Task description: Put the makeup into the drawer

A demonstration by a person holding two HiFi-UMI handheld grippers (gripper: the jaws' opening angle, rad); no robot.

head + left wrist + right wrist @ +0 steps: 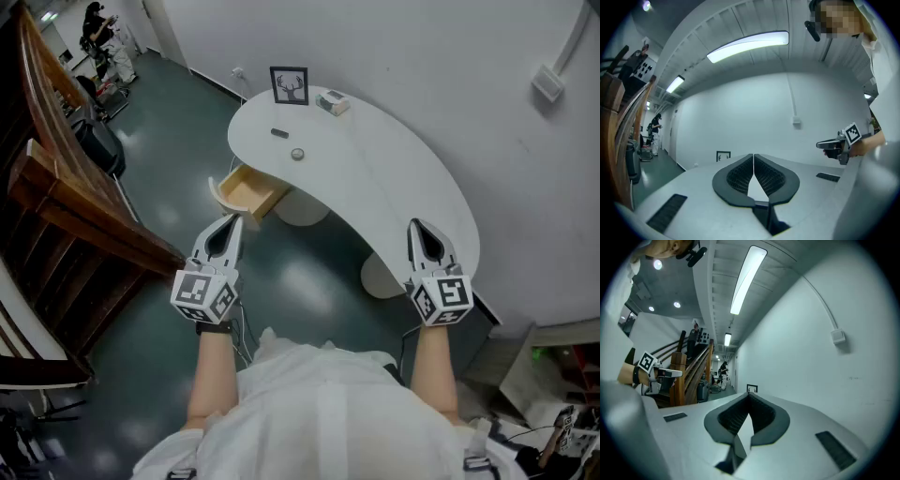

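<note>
A white curved table (394, 178) stands ahead of me, and its wooden drawer (249, 192) is pulled open on the left side. On the tabletop lie a small dark makeup stick (279, 133) and a round compact (297, 154). My left gripper (234, 222) is held level in the air just short of the drawer, jaws shut and empty (753, 157). My right gripper (417, 227) hovers by the table's near right edge, also shut with nothing in it (750, 395). Each gripper shows in the other's view, the right gripper (833, 145) and the left gripper (663, 374).
At the table's far end a framed deer picture (289, 85) leans on the wall, with a small box (332, 103) beside it. A wooden stair rail (66, 202) runs along the left. A person (98, 33) stands far off down the hall.
</note>
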